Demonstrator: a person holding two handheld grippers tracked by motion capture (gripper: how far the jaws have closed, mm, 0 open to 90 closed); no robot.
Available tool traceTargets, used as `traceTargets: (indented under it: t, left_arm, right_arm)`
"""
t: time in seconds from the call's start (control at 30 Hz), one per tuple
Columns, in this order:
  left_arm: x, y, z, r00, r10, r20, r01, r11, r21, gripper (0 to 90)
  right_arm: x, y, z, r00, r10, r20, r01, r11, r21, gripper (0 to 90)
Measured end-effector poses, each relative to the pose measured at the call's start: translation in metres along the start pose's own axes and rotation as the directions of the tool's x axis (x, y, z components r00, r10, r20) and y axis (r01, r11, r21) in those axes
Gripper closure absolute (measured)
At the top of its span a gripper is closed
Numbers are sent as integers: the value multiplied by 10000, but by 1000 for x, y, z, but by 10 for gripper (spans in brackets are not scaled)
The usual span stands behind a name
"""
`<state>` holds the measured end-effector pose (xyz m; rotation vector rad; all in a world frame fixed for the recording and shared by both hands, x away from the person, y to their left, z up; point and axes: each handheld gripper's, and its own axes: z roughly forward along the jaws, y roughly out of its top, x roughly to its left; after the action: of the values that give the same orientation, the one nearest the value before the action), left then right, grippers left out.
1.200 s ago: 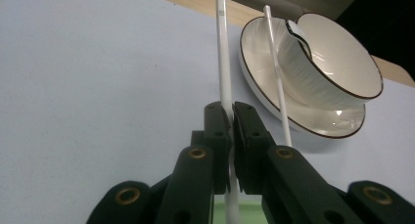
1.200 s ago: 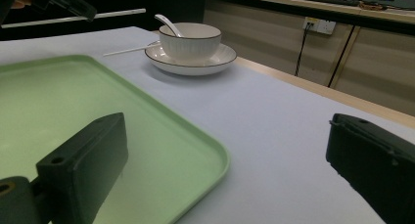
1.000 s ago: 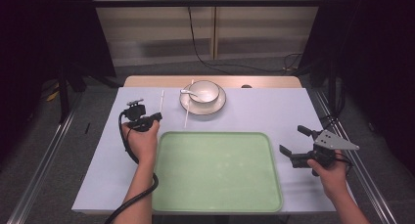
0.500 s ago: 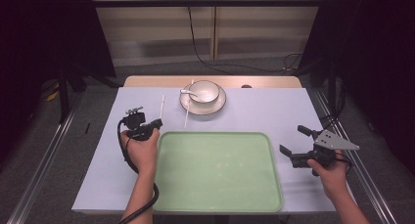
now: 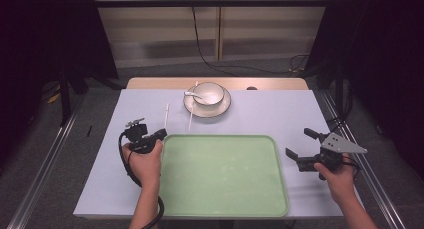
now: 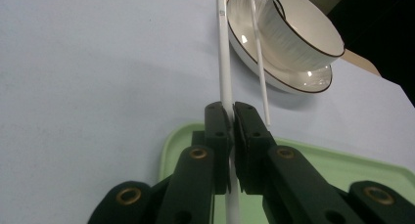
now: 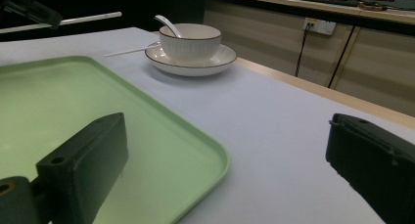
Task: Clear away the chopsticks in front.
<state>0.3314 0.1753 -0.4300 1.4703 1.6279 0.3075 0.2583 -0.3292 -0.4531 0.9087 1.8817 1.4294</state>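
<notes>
Chopstick (image 6: pixel 224 62): clamped between left gripper (image 6: pixel 231 117) jaws; 2nd chopstick (image 6: pixel 258 62) beside, against saucer (image 6: pixel 293 79); right gripper (image 5: pixel 302 150) jaws released

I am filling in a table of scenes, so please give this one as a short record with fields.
Left gripper: shut on a white chopstick, at the tray's near-left corner.
Right gripper: open, holds nothing, at the right of the tray.
Second chopstick: leans on the saucer's rim, its tip on the table.
Tray: green, nothing on it.
Bowl: white, stands on a saucer beyond the tray, with a spoon in it.
Table: pale cover.
</notes>
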Motion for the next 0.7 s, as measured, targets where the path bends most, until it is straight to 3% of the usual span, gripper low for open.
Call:
traceTargets:
  t: [0.1,0.5,0.7]
  left_arm:
    - [0,-3,-3,10000,71,-60,-71,10000,-2,856]
    - [0,-15,-13,9994,-317,143,318,9995,-61,856]
    - [-2,-21,-18,9995,-167,273,168,9999,-33,856]
  right_arm:
    - [0,0,0,10000,-7,-18,7,10000,6,16]
    - [0,0,0,10000,-40,-42,40,10000,38,16]
    - [0,0,-1,10000,-30,19,29,10000,40,16]
